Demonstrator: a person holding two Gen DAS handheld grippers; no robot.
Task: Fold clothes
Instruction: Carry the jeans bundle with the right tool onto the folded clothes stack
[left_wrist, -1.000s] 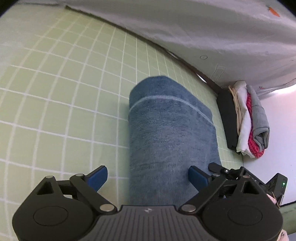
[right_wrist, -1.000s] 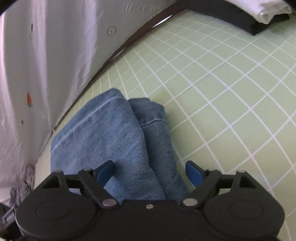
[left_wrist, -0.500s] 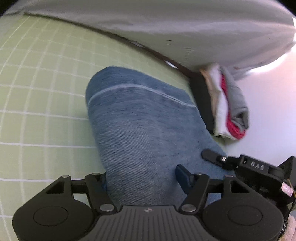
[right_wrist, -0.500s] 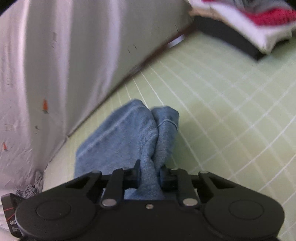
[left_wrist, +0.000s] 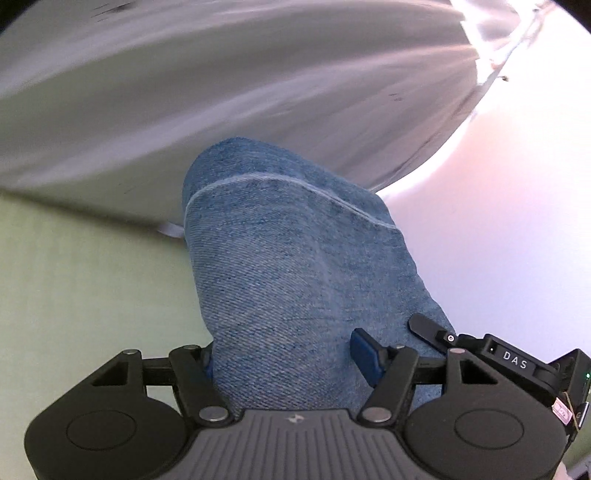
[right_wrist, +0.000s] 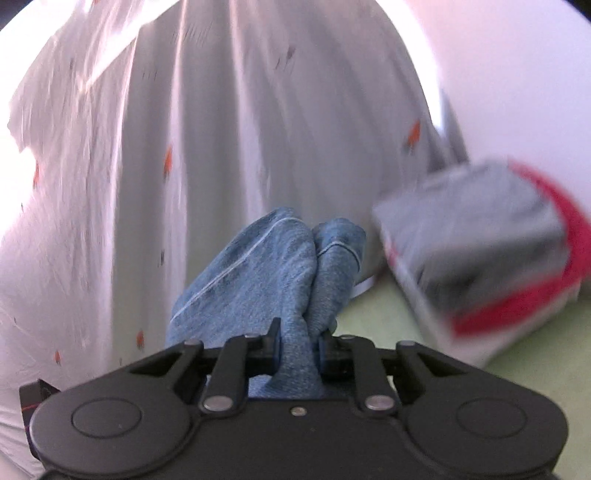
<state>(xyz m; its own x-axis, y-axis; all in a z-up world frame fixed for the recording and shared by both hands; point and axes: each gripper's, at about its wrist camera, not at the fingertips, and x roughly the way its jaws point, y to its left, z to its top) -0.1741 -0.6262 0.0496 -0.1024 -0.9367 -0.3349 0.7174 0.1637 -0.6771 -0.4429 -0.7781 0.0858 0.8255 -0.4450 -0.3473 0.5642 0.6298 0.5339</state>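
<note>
The folded blue jeans (left_wrist: 295, 266) hang lifted off the green mat (left_wrist: 81, 295), held from both sides. My left gripper (left_wrist: 286, 360) is shut on the wide near end of the jeans. My right gripper (right_wrist: 299, 347) is shut on the other side of the jeans (right_wrist: 266, 273), its jaws pinching a thick fold. The right gripper's black body (left_wrist: 517, 363) shows at the lower right of the left wrist view. Both views are motion-blurred.
A stack of folded clothes (right_wrist: 491, 258), grey on top with red and white below, sits on the mat to the right. A white curtain with small orange marks (right_wrist: 184, 147) hangs close behind. A pale wall (left_wrist: 517, 221) is at the right.
Both grippers closed on the jeans, then lifted them off the mat and swung them toward the stack of folded clothes. The views tilted up toward the curtain.
</note>
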